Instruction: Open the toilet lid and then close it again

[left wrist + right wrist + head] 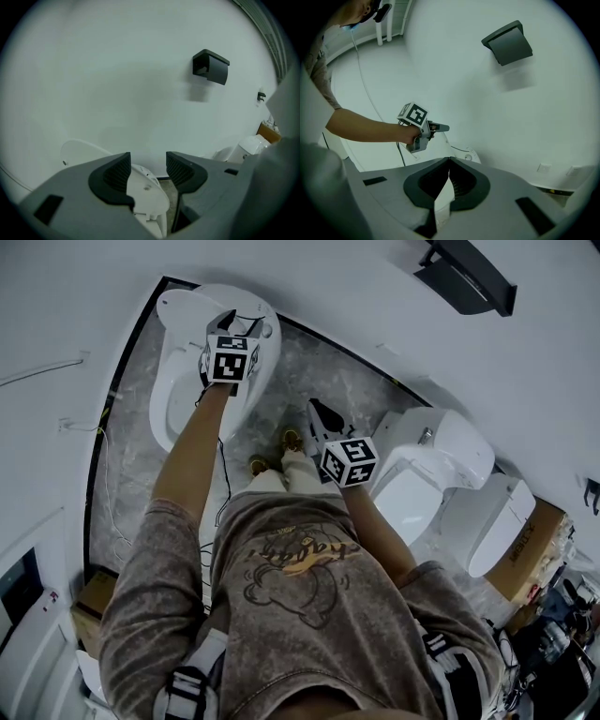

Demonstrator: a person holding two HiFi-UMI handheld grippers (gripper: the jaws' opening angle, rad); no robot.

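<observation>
A white toilet [184,395] stands at the upper left on a grey marble floor. Its lid [195,306] looks raised toward the wall. My left gripper [234,326] hovers over the back of the bowl with its jaws open and nothing between the pads. In the left gripper view that gripper [147,165] frames bare wall, with a white toilet part [149,197] below the jaws and the lid's rim [79,149] behind the left jaw. My right gripper [315,409] hangs apart over the floor, shut and empty, and its own view [449,161] looks toward the left gripper [439,127].
Two more white toilets [439,460] [497,517] stand at the right, with a cardboard box [542,535] beyond them. A black holder [469,273] is fixed to the wall. A cable [221,486] runs across the floor beside the person's feet.
</observation>
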